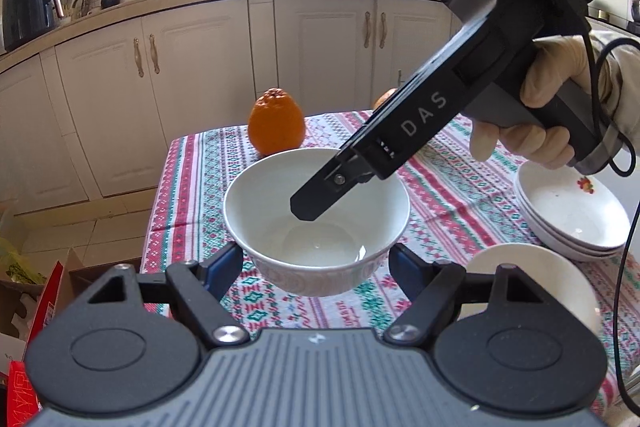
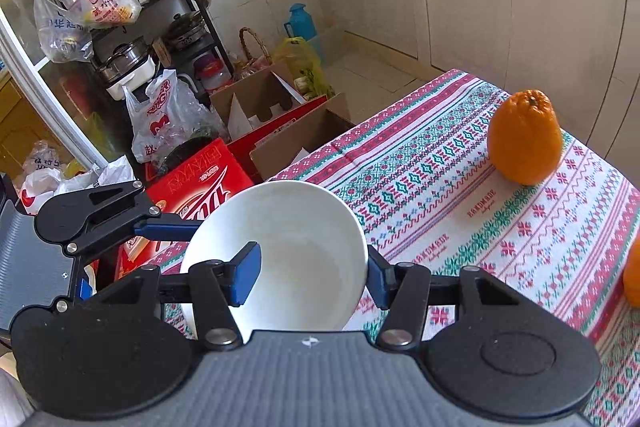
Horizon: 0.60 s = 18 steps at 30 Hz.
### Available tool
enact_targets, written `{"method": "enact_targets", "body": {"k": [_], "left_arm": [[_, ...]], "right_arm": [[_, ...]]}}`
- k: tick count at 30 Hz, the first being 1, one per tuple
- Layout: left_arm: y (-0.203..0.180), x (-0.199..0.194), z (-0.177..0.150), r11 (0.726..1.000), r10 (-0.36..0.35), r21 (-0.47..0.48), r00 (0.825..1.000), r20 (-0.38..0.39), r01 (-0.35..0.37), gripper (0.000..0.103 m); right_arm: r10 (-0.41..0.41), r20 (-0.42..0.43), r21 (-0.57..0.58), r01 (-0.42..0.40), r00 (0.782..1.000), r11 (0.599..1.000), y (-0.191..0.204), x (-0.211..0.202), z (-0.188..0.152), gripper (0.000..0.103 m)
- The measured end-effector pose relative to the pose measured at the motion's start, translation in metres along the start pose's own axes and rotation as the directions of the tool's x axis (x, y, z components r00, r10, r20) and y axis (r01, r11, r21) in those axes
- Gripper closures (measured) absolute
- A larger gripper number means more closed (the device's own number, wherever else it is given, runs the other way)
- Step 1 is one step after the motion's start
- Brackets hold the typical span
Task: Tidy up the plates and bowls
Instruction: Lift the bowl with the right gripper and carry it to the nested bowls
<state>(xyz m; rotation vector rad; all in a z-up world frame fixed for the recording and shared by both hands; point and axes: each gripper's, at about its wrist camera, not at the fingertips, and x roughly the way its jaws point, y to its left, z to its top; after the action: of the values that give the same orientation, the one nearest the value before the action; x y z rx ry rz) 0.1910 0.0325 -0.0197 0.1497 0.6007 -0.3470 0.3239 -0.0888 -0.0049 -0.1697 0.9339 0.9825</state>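
The white bowl (image 1: 317,223) hangs just above the patterned tablecloth (image 1: 440,183), near the bench's left edge. The right tool (image 2: 308,273) pinches its wall: one blue pad sits inside the bowl, the other against the outside of the rim. The left tool (image 1: 316,263) is spread wide, with its blue fingers (image 1: 224,267) on either side of the bowl's lower body, very near it; whether they touch cannot be told. To the right lies a stack of shallow white plates (image 1: 572,211), the top one carrying a small red motif, and the rim of another white bowl (image 1: 532,283) shows just beside the left tool.

The step in hand looks like carrying this bowl to join the other one. A pinch on one wall leaves a smooth, heavy bowl free to swing, so it would be wise to keep it level, move slowly, and let the left tool steady the underside. It should be lowered straight down into the other bowl, and the pinch released only once it is seated. The large orange (image 1: 276,125) stands well behind and out of the way.

Readable writing: "DAS" (image 1: 424,115) on the body of the right tool, and "HANDMADE" (image 2: 482,202) woven repeatedly into the cloth. The red carton (image 2: 200,183) on the floor has lettering too distorted to read.
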Motion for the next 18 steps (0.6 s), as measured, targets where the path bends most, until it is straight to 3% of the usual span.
{"method": "enact_targets", "body": {"k": [18], "left_arm": [[-0.057,-0.052,-0.004,0.997,-0.059,0.052,0.998,0.038,0.057,0.023]], "right_arm": [[-0.075,0.051,-0.014,0.075,0.996,0.997,0.039,-0.07,-0.057,0.041]]}}
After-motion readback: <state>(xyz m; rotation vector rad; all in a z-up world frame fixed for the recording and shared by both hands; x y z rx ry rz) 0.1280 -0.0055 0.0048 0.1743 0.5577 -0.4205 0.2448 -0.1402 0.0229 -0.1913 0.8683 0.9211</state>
